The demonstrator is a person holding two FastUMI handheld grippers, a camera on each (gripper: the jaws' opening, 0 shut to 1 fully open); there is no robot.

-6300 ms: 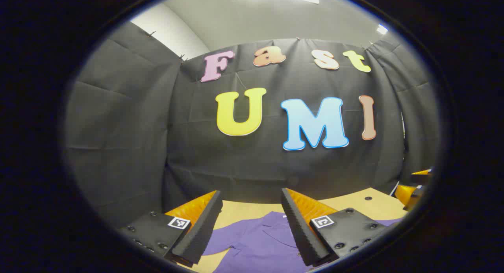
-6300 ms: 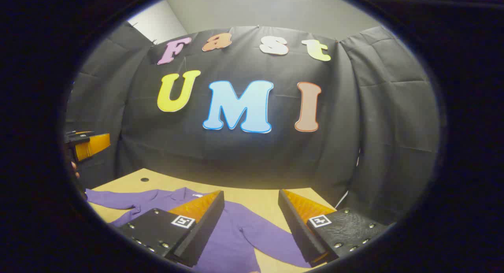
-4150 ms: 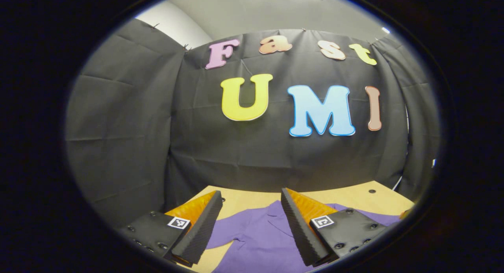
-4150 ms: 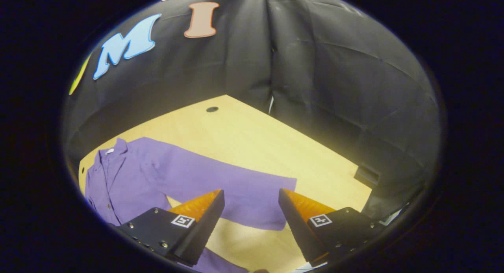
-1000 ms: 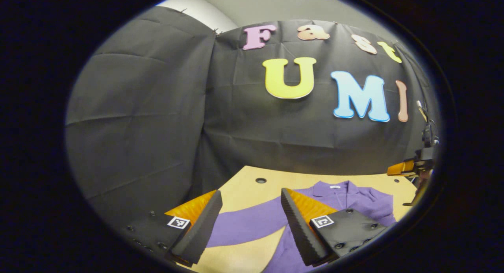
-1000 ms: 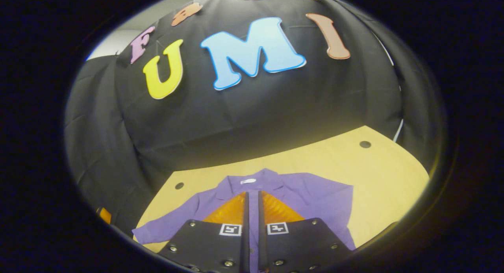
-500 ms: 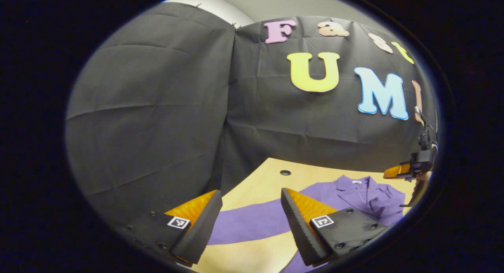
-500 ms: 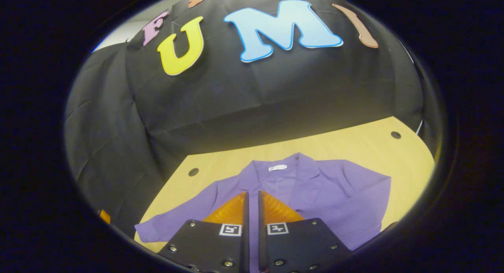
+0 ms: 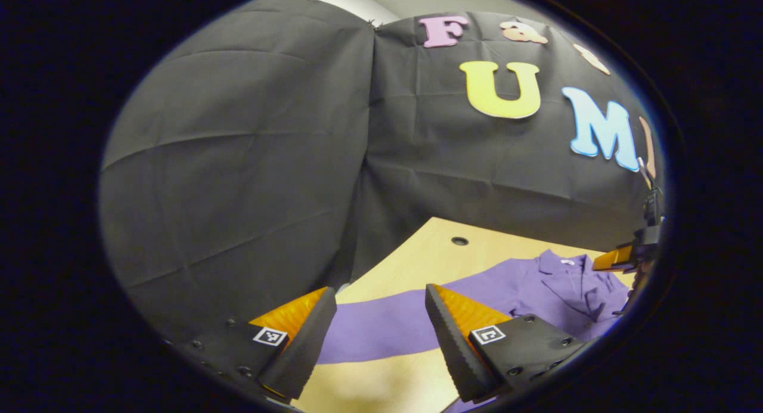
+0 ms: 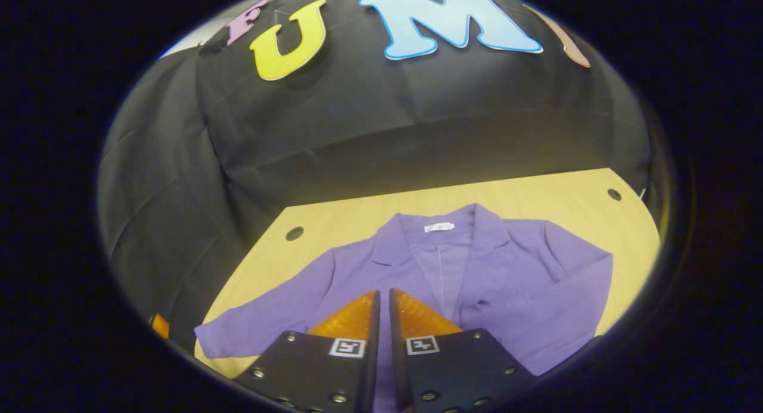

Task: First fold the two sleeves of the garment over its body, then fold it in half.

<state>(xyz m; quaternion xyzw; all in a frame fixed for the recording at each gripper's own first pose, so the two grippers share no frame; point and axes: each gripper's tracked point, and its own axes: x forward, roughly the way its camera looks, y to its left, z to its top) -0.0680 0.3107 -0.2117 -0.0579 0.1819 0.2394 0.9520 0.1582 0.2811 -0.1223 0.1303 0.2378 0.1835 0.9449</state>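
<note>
A purple long-sleeved collared garment (image 10: 506, 282) lies face up on the light wooden tabletop (image 10: 536, 204), its collar toward the black cloth wall (image 10: 357, 121) and a small white neck label (image 10: 439, 227) at the collar. In the right gripper view, the sleeve on the right-hand side is already folded over the garment's body, while the other sleeve (image 10: 268, 317) lies stretched out flat on the tabletop, away from the body. Two dark round holes (image 10: 294, 233) sit in the tabletop, one near each far corner beyond the garment's collar.

The right gripper (image 10: 383, 300) hovers over the garment's lower front, its fingers drawn together with only a thin slit between them; whether any cloth is caught there cannot be told.

In the left gripper view, the left gripper (image 9: 378, 306) is held with its fingers wide apart, nothing between them. Beyond its fingers the outstretched sleeve (image 9: 381, 326) runs across the tabletop (image 9: 429, 258) as a flat purple band, leading to the garment's collar. The right gripper (image 9: 620, 259) shows at the far edge of that view, above the garment's body.
</note>
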